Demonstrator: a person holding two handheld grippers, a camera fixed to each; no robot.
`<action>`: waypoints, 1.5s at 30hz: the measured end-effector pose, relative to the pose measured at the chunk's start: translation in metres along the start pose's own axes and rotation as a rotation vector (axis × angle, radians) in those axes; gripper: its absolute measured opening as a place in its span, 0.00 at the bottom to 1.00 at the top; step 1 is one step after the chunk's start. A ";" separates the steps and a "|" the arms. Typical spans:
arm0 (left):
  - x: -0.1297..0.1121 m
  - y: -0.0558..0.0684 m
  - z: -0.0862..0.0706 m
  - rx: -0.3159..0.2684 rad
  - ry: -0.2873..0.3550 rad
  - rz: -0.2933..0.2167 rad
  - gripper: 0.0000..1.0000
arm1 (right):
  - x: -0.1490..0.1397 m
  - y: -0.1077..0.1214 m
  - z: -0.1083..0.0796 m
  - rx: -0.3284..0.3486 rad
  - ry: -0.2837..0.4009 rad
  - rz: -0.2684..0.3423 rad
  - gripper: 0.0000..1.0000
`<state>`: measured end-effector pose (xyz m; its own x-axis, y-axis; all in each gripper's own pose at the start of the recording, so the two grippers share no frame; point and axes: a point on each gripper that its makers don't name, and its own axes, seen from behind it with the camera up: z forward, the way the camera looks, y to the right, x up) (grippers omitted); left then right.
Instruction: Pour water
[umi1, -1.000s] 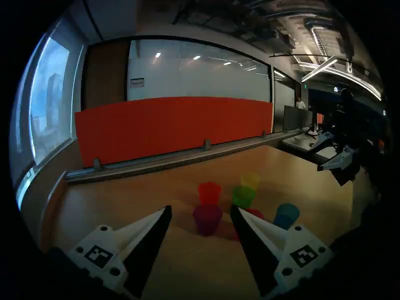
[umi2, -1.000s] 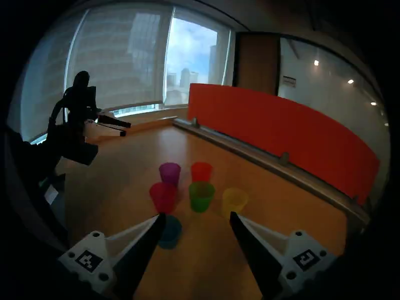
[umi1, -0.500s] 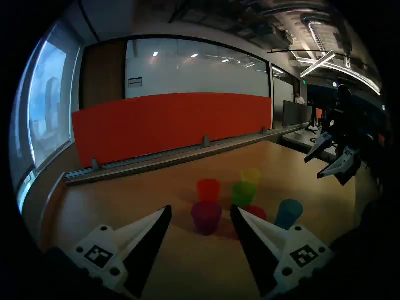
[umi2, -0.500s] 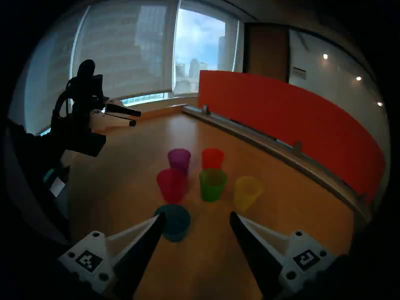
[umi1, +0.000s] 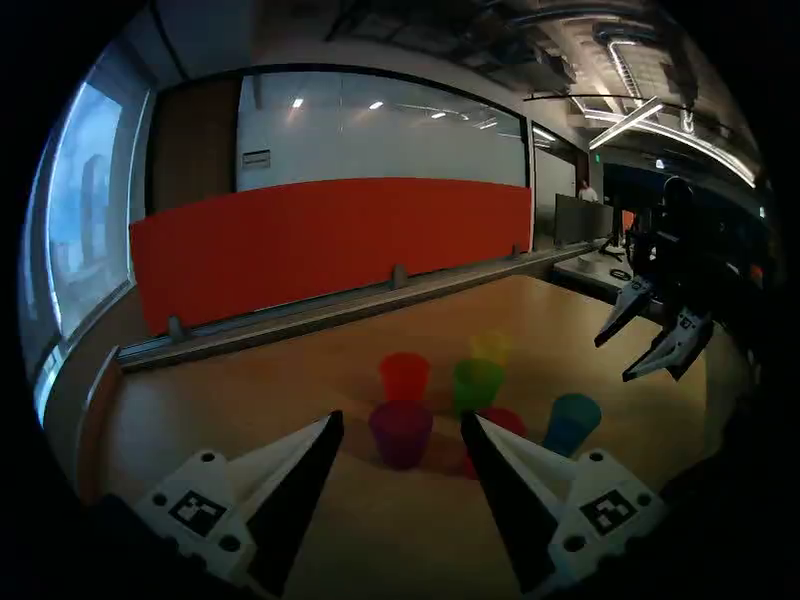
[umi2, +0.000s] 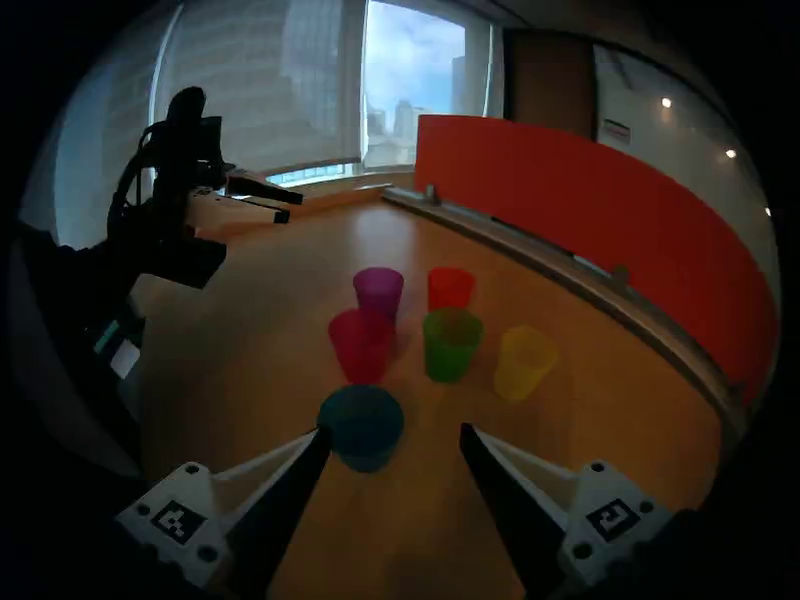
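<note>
Several coloured plastic cups stand upright in a cluster on the wooden table. In the right gripper view a teal cup (umi2: 361, 427) stands just ahead of my open right gripper (umi2: 392, 440), with a pink-red cup (umi2: 360, 345), a purple cup (umi2: 378, 293), an orange-red cup (umi2: 450, 289), a green cup (umi2: 451, 344) and a yellow cup (umi2: 524, 361) behind it. In the left gripper view my open left gripper (umi1: 398, 428) faces the purple cup (umi1: 401, 434); the teal cup (umi1: 572, 422) stands to the right. The right gripper (umi1: 650, 335) hovers far right there. The left gripper (umi2: 262, 195) appears far left in the right gripper view.
The wooden table (umi2: 560, 440) ends at an orange-red partition (umi1: 330, 240) with a metal rail (umi1: 330, 312) along its foot. Large windows (umi2: 270, 90) lie beyond the far side. A person's dark sleeve (umi2: 80, 300) holds the left gripper.
The right gripper has moved closer to the cups, so the teal cup now stands just before its fingers. The left gripper's view shifted slightly; the cups stay in place.
</note>
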<state>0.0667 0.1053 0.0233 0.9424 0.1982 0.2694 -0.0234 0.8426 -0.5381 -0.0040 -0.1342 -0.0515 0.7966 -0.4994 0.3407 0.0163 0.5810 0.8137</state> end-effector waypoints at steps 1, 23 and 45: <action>0.000 0.000 0.001 -0.002 -0.001 0.000 0.87 | -0.001 -0.001 0.002 0.004 -0.004 -0.001 0.99; 0.003 0.006 0.029 -0.038 -0.016 0.013 0.87 | -0.029 -0.024 0.045 0.081 -0.074 -0.014 0.99; 0.006 0.013 0.046 -0.055 -0.023 0.022 0.87 | -0.036 -0.028 0.083 0.096 -0.078 -0.035 0.99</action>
<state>0.0566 0.1403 0.0548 0.9341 0.2277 0.2749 -0.0245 0.8092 -0.5870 -0.0834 -0.1857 -0.0481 0.7469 -0.5693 0.3436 -0.0171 0.5001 0.8658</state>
